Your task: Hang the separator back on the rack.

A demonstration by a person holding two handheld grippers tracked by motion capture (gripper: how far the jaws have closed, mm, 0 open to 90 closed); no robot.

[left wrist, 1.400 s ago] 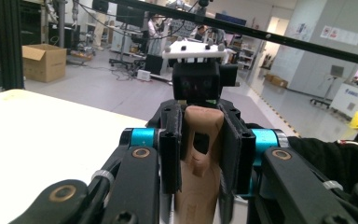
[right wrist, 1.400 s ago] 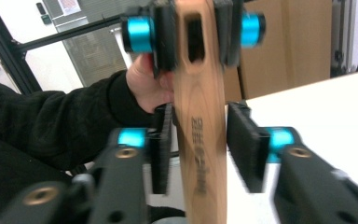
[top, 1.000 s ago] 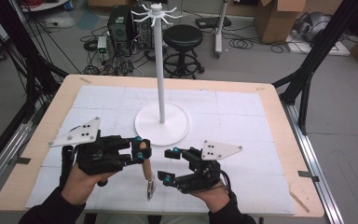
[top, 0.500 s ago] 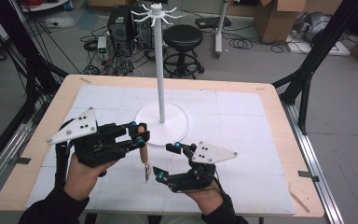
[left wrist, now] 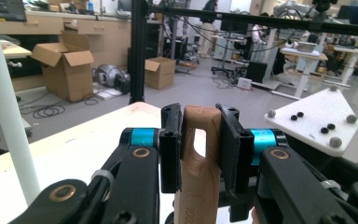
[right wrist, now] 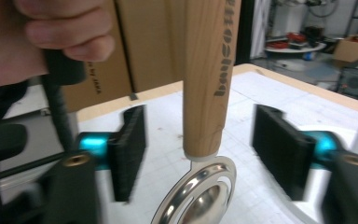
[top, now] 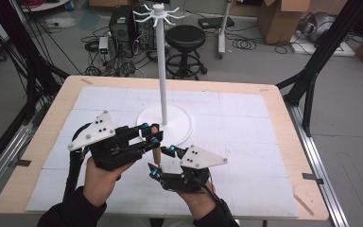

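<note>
1. The wooden-handled utensil with a polished metal ring-shaped head (right wrist: 204, 84) hangs upright, head down, above the white mat near the table's near edge, in front of the stand's base. The handle end has an oblong slot (left wrist: 198, 140), judged to be a hanging hole; holding it uppermost would suit hooking it on.
2. The left gripper (left wrist: 200, 149) is closed on the handle's top, one black pad flat against each side of the slotted end. This grip bears the whole utensil.
3. The right gripper (right wrist: 205, 156) is spread wide, its pads well apart from the handle's lower end on both sides and touching nothing. It sits just below and beside the left one, judged a steadying or handover position.
4. The white stand with a round base, tall pole and hooked crown (top: 163, 71) occupies the table's centre, just beyond both grippers.
5. The pale wooden table (top: 283, 113) carries the white mat.
</note>
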